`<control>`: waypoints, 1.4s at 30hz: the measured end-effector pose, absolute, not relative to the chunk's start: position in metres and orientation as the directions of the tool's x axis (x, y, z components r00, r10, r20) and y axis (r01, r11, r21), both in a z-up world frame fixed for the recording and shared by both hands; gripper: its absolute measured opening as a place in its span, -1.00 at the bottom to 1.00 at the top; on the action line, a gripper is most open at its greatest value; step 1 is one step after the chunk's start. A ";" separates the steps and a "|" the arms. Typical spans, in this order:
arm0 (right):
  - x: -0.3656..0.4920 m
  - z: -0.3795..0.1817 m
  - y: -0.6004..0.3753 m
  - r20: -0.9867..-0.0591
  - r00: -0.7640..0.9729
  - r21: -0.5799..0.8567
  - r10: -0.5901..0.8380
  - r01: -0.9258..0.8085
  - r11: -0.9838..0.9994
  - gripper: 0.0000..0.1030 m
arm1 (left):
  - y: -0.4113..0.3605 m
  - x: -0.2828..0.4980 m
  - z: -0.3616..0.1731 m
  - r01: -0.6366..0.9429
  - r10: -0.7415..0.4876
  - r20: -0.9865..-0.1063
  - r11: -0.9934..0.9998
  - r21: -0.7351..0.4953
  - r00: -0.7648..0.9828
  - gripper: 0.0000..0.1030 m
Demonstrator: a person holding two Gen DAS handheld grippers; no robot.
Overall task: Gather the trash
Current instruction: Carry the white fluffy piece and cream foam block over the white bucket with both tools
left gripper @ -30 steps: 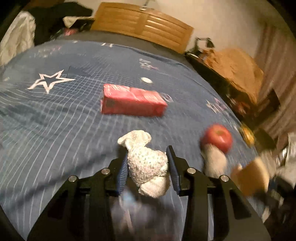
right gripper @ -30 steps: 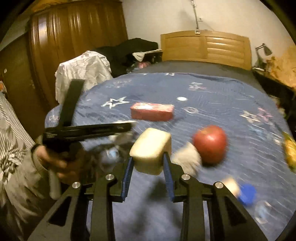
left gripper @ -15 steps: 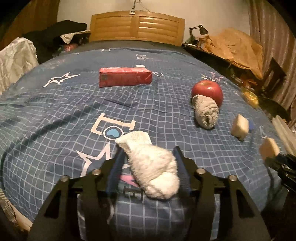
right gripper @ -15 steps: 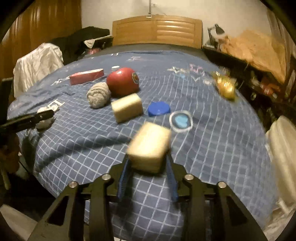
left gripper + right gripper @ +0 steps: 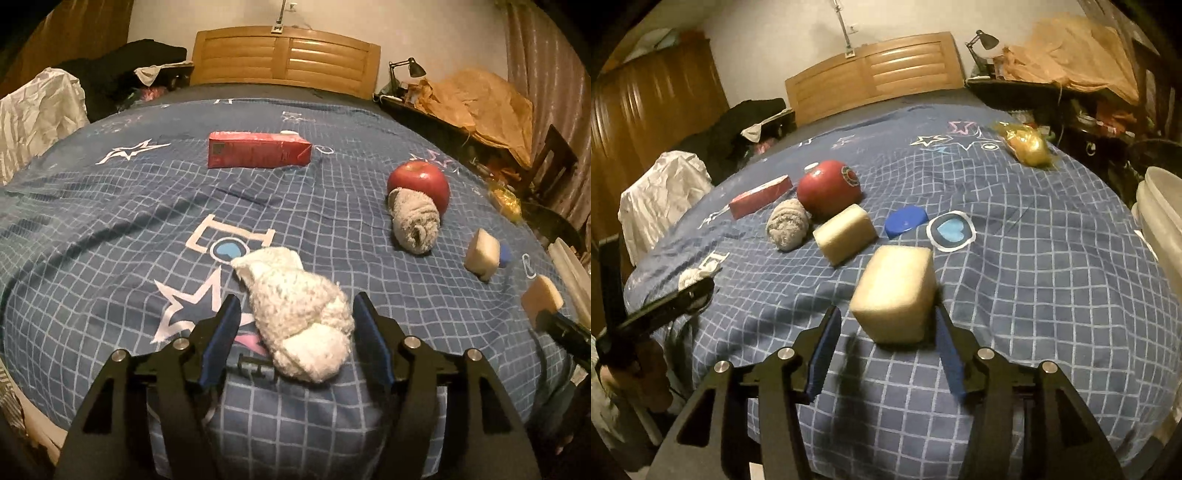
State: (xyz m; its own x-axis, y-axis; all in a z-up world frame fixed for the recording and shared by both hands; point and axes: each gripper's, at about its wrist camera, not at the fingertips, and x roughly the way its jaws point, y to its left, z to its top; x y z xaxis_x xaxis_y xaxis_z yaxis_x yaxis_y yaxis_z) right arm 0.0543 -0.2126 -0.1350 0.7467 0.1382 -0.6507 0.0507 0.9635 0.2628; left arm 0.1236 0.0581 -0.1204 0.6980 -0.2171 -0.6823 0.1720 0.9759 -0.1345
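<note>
My left gripper [image 5: 295, 317] is open around a white rolled sock [image 5: 295, 314] that lies on the blue bedspread [image 5: 110, 229]; the jaws stand apart from it. My right gripper [image 5: 886, 332] is open around a yellow sponge block [image 5: 895, 297] resting on the bed, with a gap on its left side. A second sponge block [image 5: 846, 232], a blue lid [image 5: 905, 220], a grey rolled sock [image 5: 787, 225], a red apple [image 5: 829, 188] and a red carton [image 5: 256, 149] lie further out. A yellow wrapper [image 5: 1028, 146] lies at the far right.
A wooden headboard [image 5: 286, 55] stands at the far end. White cloth [image 5: 37, 110] and dark clothes pile at the left. A cluttered desk with a lamp [image 5: 410, 68] and brown paper stands at the right. White containers [image 5: 1161, 218] sit beside the bed's right edge.
Both grippers have opened: the left has let go of the white sock and the right has let go of the sponge block, both now lying on the bed.
</note>
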 end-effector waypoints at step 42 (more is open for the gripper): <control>-0.026 -0.052 -0.326 -0.465 0.885 0.254 -0.022 0.158 0.954 -0.33 | -0.098 0.098 0.000 0.230 -0.134 -0.510 0.965 0.129 0.850 -0.26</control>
